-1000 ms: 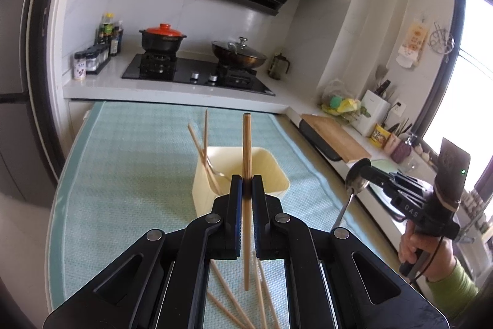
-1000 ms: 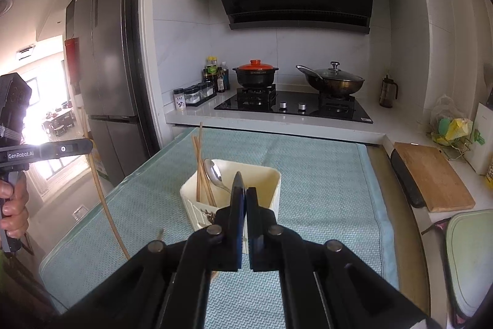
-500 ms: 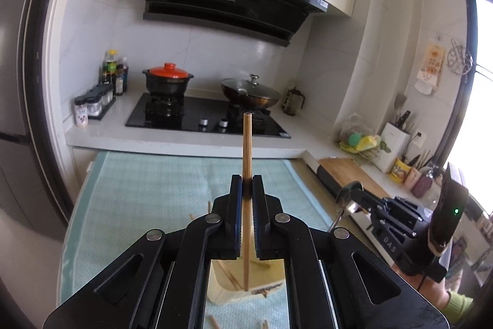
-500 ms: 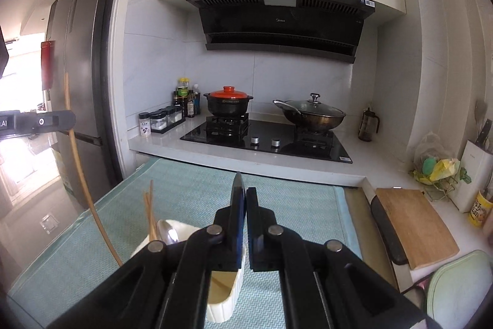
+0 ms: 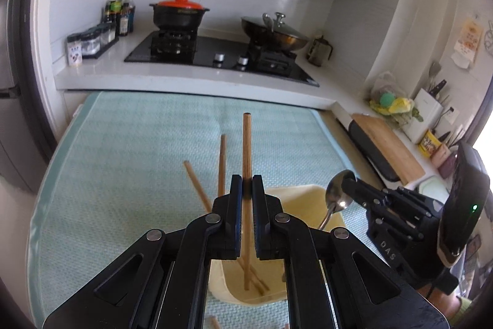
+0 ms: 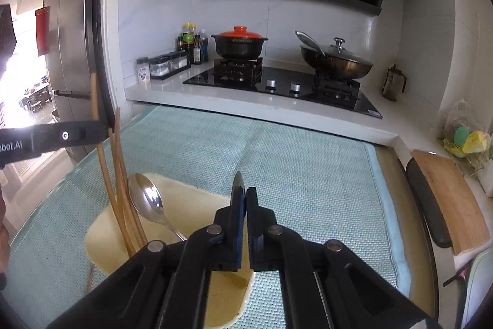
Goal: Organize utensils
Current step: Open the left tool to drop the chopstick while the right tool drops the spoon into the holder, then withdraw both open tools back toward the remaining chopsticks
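My left gripper (image 5: 245,184) is shut on a wooden chopstick (image 5: 246,144), held upright with its lower end down inside the cream utensil holder (image 5: 295,199). Two more chopsticks (image 5: 222,162) lean in the holder. My right gripper (image 6: 242,193) is shut on a metal spoon, seen edge-on between its jaws; in the left wrist view the spoon's bowl (image 5: 339,193) shows at the gripper's tips (image 5: 349,184), over the holder's right rim. In the right wrist view the holder (image 6: 191,205) holds another spoon (image 6: 148,199) and chopsticks (image 6: 120,193).
The holder stands on a teal mat (image 5: 138,150) on the table. Loose chopsticks lie on the mat near the bottom edge (image 5: 214,322). Behind are a hob with a red-lidded pot (image 5: 178,11) and a wok (image 5: 274,33). A cutting board (image 6: 450,199) lies at the right.
The left gripper rose with its chopstick, then came down over the holder, and the chopstick's lower end now sits inside. The right gripper has moved closer above the holder with its spoon.
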Action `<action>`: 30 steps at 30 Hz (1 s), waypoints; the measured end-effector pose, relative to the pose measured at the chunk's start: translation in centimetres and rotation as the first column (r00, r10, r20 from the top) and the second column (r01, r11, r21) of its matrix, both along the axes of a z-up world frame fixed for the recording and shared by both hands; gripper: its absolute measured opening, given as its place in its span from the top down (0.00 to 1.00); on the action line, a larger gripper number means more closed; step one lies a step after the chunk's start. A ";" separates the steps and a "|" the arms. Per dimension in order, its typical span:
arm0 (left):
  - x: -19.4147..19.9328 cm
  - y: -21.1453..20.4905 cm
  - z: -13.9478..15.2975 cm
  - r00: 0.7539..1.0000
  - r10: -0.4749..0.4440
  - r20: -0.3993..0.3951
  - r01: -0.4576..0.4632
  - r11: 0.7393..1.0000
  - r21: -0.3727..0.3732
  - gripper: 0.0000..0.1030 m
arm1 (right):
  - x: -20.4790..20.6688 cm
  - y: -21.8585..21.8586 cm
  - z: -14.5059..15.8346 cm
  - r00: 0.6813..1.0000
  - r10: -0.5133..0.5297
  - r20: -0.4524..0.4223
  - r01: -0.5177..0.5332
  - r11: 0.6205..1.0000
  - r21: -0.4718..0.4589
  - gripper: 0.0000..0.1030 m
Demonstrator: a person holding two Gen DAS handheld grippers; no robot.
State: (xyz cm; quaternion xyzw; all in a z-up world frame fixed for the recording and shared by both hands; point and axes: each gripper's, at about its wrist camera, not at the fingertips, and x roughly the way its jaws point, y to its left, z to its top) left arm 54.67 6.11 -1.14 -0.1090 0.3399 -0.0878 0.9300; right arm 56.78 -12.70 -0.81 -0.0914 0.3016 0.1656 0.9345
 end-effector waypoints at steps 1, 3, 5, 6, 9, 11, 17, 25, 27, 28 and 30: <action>0.2 0.0 -0.6 1.000 -0.002 -0.012 0.002 1.000 0.002 0.96 | 0.1 -0.2 -0.3 1.000 -0.007 -0.006 0.007 1.000 0.000 0.98; 0.4 -0.2 -1.4 0.999 -0.003 -0.032 0.004 1.000 0.008 0.95 | 0.3 -0.7 -0.5 1.000 -0.017 -0.024 0.017 1.000 0.010 0.97; 0.6 0.0 -1.8 0.999 0.014 -0.045 -0.014 1.000 0.007 0.95 | 0.6 -1.3 -0.4 0.999 -0.028 -0.046 0.029 0.999 0.023 0.92; 0.5 0.3 -1.7 0.998 0.025 -0.049 -0.025 1.000 -0.005 0.88 | 0.6 -1.6 -0.2 0.998 -0.038 -0.049 0.040 0.999 0.028 0.80; -0.4 1.5 -0.3 0.998 0.044 -0.032 -0.046 0.998 -0.052 0.58 | -0.4 -2.4 1.7 0.998 -0.061 -0.011 0.061 0.998 0.032 0.58; -1.7 2.2 1.2 0.999 0.051 -0.006 -0.051 0.998 -0.046 0.52 | -1.6 -2.8 3.7 0.998 -0.059 0.015 0.058 0.998 0.030 0.58; -9.4 3.6 4.6 1.000 -0.010 0.026 0.009 0.998 0.066 0.18 | -8.5 -4.2 9.1 0.998 -0.007 0.068 0.002 0.998 0.068 0.50; -21.9 3.7 1.7 0.996 -0.076 -0.046 0.086 0.948 0.308 0.07 | -19.3 -5.7 5.7 0.996 0.089 0.004 -0.089 0.990 0.105 0.47; -24.2 3.9 0.1 0.996 -0.061 -0.059 0.075 0.957 0.280 0.07 | -21.5 -5.8 3.7 0.996 0.089 -0.010 -0.087 0.992 0.086 0.47; -25.1 3.9 -0.8 0.997 -0.051 -0.064 0.066 0.965 0.252 0.07 | -22.4 -5.8 2.7 0.996 0.086 -0.018 -0.084 0.994 0.074 0.47; -26.8 4.0 -2.6 0.997 -0.023 -0.072 0.037 0.978 0.203 0.07 | -24.0 -5.9 0.7 0.996 0.074 -0.042 -0.071 0.996 0.059 0.47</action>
